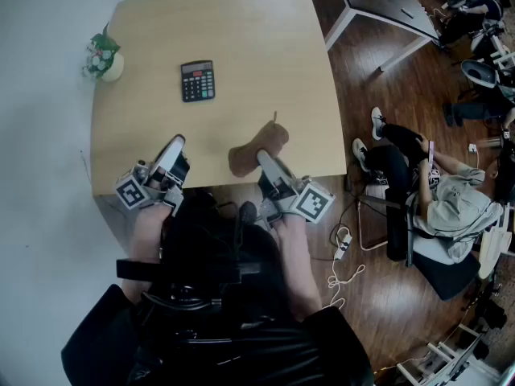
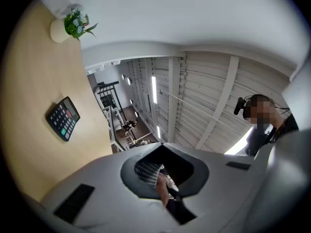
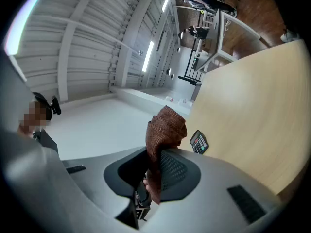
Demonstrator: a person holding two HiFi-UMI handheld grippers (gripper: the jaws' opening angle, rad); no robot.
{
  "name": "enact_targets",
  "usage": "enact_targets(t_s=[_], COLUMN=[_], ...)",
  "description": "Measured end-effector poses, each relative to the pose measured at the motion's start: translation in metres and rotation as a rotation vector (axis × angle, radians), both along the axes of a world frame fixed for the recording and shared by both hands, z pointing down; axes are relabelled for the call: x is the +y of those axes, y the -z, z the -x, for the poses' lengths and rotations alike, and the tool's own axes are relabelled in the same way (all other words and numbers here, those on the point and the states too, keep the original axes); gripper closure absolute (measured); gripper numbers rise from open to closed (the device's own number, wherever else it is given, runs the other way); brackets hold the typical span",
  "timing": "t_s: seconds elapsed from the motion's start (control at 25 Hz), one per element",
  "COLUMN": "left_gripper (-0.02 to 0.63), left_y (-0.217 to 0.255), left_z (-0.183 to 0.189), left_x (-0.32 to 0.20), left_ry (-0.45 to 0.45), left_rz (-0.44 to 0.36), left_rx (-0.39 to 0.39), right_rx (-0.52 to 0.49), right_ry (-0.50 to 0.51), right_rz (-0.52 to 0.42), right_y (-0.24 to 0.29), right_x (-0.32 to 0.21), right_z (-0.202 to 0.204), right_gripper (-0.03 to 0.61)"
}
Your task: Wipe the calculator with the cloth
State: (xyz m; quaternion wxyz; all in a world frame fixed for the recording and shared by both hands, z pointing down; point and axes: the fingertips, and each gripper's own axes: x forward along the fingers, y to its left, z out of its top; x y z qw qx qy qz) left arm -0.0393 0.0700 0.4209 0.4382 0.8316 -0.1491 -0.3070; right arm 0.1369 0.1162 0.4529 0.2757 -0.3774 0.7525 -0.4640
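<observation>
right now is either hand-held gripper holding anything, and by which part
The right hand-held gripper is shut on the brown cloth, pinching a bunched fold; the rest sticks out past the jaws. The left hand-held gripper is shut, holding nothing.

Left gripper (image 1: 175, 143) and right gripper (image 1: 264, 156): pale grey moulded shells. Each carries a cube (image 1: 133, 192) of black-and-white square markers at its rear. The jaw pads (image 2: 146, 171) are finely gridded (mesh-like) and sit in a black recess flanked by black rectangular insets (image 2: 73, 203). The person wears black clothing, and black straps (image 1: 177, 268) cross the chest behind the tools.
</observation>
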Motion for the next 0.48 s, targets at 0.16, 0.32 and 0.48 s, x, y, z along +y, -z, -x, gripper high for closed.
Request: enact_targets(t_s=[0.16, 0.32, 0.48], left_gripper=[0.617, 0.616, 0.615], left_y=[-0.024, -0.08, -0.136], left_z=[0.044, 0.076, 0.073], left_x=[-0.046, -0.091, -0.121], left_ry=[-0.004, -0.003, -0.114], left_rz=[0.032, 0.096, 0.136], left_rx=[-0.061, -0.186, -0.299], right_rx=[0.06, 0.183, 0.381], right_ry=[0.075, 0.104, 0.114], right_rz=[0.038, 0.094, 0.102], right_y=[-0.006, -0.015, -0.017], right_x=[-0.049, -0.105, -0.142], right_z=[0.072, 0.122, 0.145], right_gripper=[0.517, 0.517, 0.517])
